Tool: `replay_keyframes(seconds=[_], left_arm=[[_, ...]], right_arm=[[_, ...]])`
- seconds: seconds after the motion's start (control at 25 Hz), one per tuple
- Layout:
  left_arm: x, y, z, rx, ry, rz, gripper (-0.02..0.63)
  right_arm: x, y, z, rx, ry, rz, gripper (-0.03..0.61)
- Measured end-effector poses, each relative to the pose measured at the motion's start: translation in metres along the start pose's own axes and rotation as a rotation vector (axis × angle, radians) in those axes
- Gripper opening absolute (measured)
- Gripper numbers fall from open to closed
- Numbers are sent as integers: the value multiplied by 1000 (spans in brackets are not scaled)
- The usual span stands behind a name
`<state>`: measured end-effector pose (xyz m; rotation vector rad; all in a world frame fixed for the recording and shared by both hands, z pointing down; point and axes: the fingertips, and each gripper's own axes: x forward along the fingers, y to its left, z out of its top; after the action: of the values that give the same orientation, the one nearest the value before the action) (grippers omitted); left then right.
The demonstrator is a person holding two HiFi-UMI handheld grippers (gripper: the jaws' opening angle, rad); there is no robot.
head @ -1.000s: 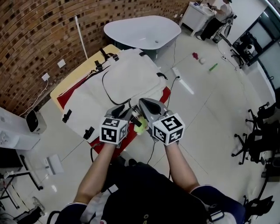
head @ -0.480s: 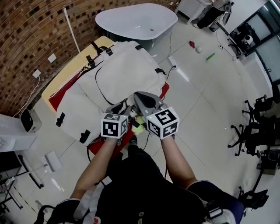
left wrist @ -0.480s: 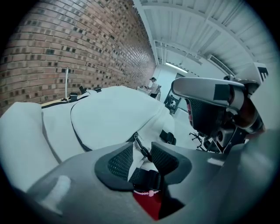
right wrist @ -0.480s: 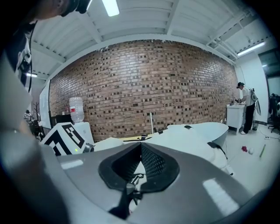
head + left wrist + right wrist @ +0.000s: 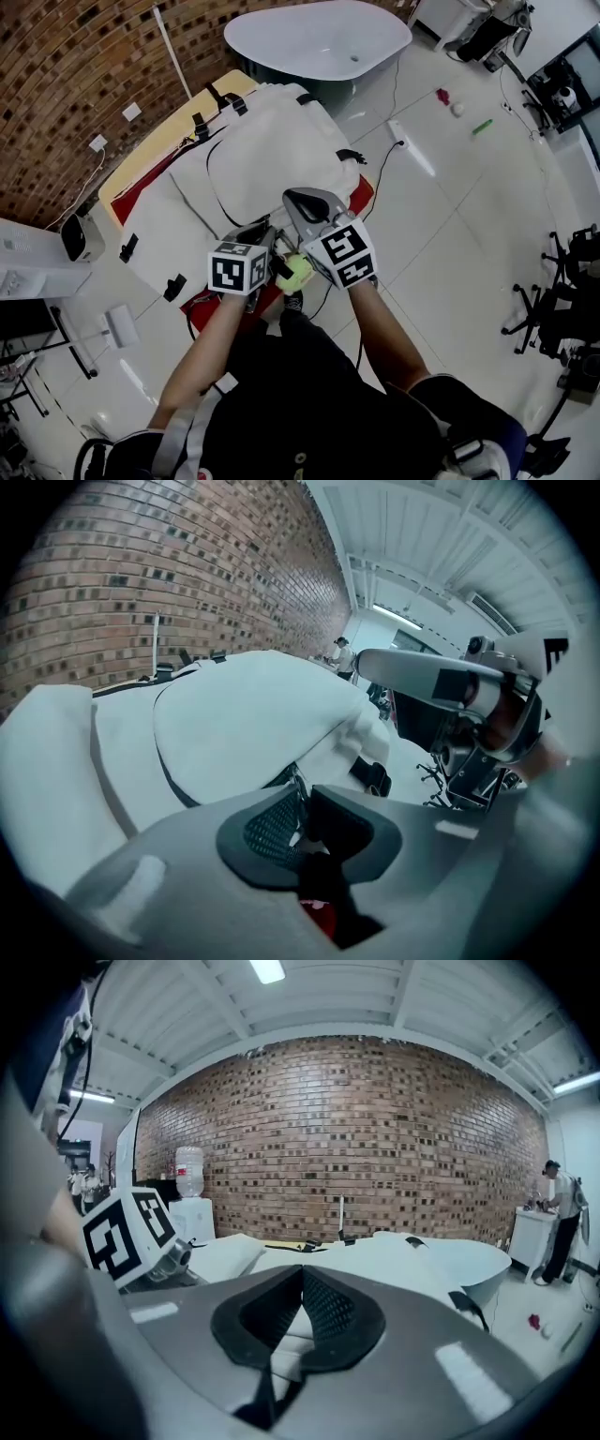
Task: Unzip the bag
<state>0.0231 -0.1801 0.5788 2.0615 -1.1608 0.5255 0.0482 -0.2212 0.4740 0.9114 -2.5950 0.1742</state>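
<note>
A white bag (image 5: 262, 159) lies flat on a table covered in red and yellow (image 5: 150, 173); a dark zipper line curves across its front panel. Both grippers are at its near edge, close together. My left gripper (image 5: 267, 232) (image 5: 302, 795) has its jaws closing on the small metal zipper pull (image 5: 297, 782), which sits between the tips. My right gripper (image 5: 298, 199) (image 5: 302, 1271) is just to the right, its tips together on a fold of the white bag (image 5: 394, 1260). It also shows in the left gripper view as a grey right gripper (image 5: 422, 679).
A white oval tub (image 5: 319, 37) stands beyond the table. A brick wall (image 5: 66, 66) runs along the left. A power strip (image 5: 412, 148) and cable lie on the tiled floor, with office chairs (image 5: 562, 319) at the right. A person (image 5: 562, 1213) stands far off.
Both grippers stay at the bag's near edge, drawn slightly closer to my body as the view shifts. The bag has not visibly moved.
</note>
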Motion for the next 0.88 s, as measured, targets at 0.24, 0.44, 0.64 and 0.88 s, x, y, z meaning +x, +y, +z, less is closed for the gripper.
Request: replay_keyframes(seconds=[0.24, 0.44, 0.64, 0.88], left_arm=[[-4, 0, -1, -36, -4, -3, 39], [-15, 11, -5, -57, 16, 53, 20], [-29, 31, -15, 27, 92, 127, 18], [-48, 56, -20, 151, 166, 167, 18]], right_arm=[[13, 3, -15, -70, 89, 79, -5], [26, 6, -54, -198, 309, 115, -8], [32, 6, -79, -299, 444, 108, -8], [37, 5, -90, -326, 547, 99, -5]])
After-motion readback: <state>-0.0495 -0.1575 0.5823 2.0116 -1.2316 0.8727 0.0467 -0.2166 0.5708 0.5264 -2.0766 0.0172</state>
